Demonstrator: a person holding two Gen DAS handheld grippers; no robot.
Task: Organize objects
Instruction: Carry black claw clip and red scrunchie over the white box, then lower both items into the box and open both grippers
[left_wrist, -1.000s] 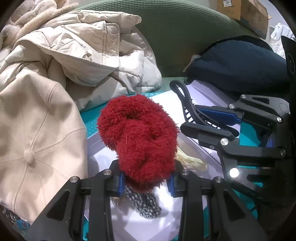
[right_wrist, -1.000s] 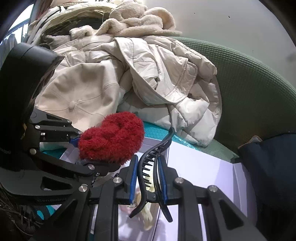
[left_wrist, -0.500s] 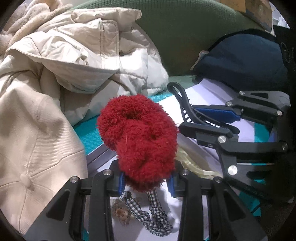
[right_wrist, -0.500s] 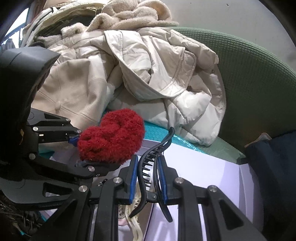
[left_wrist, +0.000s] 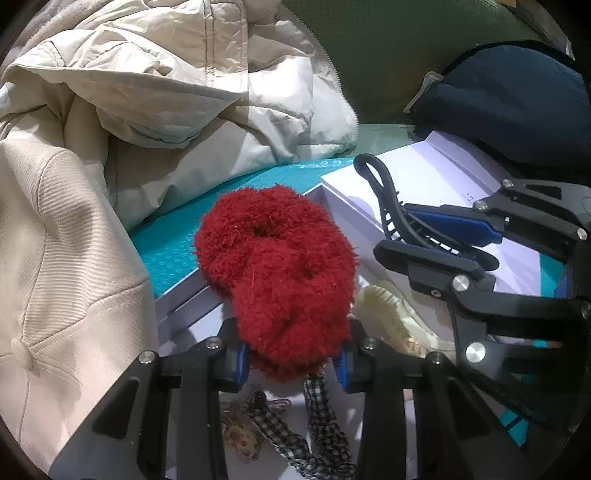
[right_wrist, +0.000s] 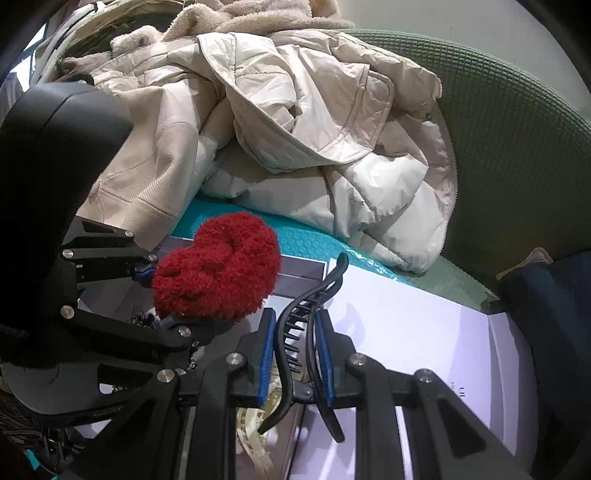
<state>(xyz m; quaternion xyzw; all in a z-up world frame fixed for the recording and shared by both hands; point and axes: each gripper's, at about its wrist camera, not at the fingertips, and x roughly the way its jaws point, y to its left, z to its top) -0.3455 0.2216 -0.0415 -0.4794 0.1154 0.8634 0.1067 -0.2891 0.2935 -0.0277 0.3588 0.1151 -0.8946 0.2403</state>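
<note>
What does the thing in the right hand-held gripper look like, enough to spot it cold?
Start at the green chair back with the cream puffer jacket heaped on it; below lies a white box lid. Over its left edge, the right hand-held gripper clamps a black claw hair clip, curved and toothed. Unlike the fluffy red scrunchie beside it, it is thin, hard plastic.

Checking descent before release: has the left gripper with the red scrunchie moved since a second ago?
Yes. The left gripper, shut on the red scrunchie, has come down toward the white box, which looms nearer.
</note>
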